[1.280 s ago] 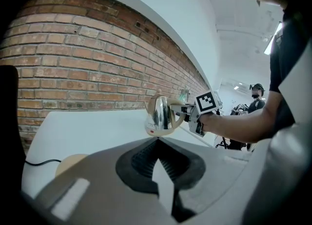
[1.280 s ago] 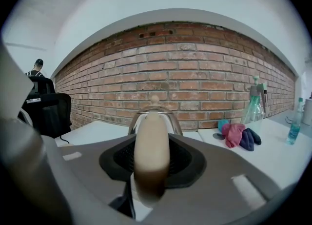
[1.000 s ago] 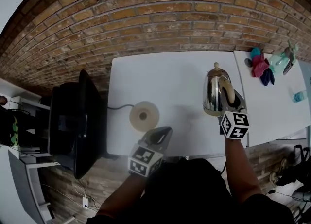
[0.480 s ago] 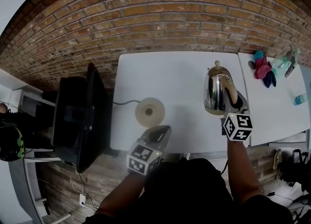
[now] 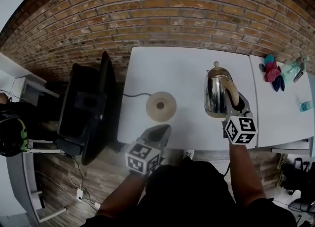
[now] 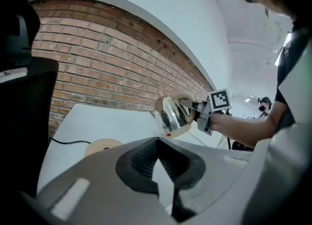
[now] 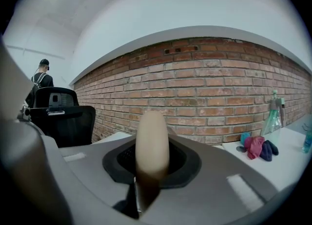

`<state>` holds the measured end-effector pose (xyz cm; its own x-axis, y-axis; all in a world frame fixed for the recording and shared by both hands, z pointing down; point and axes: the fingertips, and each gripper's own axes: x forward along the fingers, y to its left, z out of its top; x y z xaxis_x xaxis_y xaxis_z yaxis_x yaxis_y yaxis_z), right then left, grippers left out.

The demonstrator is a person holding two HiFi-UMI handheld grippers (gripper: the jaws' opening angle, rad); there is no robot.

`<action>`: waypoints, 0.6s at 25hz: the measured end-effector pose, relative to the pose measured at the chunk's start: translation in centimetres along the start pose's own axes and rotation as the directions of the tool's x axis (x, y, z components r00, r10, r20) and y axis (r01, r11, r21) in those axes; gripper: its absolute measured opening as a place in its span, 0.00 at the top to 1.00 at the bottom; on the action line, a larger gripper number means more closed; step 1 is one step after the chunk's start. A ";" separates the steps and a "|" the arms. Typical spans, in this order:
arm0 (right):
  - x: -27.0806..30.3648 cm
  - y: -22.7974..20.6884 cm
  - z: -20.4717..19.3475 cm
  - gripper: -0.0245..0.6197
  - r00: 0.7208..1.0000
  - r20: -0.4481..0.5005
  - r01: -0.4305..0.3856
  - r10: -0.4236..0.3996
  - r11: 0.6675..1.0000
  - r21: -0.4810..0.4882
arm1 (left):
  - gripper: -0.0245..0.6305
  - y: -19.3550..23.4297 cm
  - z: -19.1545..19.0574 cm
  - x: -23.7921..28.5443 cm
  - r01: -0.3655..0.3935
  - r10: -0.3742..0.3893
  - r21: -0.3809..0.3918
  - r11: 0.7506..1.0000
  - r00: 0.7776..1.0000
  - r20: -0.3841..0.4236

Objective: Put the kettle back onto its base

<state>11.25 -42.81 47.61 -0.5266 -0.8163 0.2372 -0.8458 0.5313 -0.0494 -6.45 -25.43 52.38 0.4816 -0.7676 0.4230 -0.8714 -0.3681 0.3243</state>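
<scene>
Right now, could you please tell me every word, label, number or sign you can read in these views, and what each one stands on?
No readable word, brand or number in any view.
On the right cube of the right gripper: a black-and-white square marker pattern, no letters.
On the left cube of the left gripper: the same kind of pattern.
On the spray bottle: any label is too small to read.

Bright even light, glare on the kettle [image 5: 215,95], strong fisheye bending at edges.
</scene>
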 end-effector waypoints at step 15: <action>1.5 11.4 0.0 0.83 0.981 -0.011 -0.192 0.191 0.981 -0.022 | 0.96 3.2 -1.9 -6.1 -0.105 0.105 -0.015 0.994 0.994 0.037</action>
<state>0.82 -37.95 47.43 -0.6778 -0.6971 0.2337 -0.7272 0.6826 -0.0730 -11.93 -20.92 52.49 0.3833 -0.8211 0.4229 -0.9156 -0.2778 0.2905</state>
